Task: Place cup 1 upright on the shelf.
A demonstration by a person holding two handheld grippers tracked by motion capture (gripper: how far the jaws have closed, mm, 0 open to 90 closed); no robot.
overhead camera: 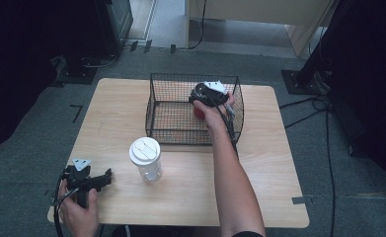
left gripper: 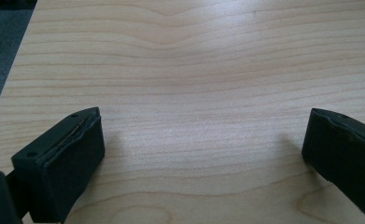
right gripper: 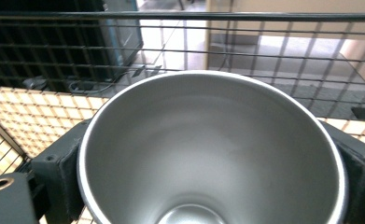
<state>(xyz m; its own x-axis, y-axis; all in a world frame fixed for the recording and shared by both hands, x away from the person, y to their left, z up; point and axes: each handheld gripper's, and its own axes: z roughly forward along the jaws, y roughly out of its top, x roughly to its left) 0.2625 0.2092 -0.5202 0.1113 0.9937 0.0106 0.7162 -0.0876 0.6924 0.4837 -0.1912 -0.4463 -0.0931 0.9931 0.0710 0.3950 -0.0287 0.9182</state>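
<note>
Right tongs clamped on a steel cup inside the wire basket; left tongs idle and apart.

The right gripper squeezes the smooth-walled, silver metal cup, red outside, low within the black wire-mesh basket. That slick, tapering wall could slide from the pads, and lifting carelessly might knock the rim. The left gripper hovers wide apart over the pale wooden table; the clear plastic tumbler with white lid stands near the right forearm and might tip.
</note>
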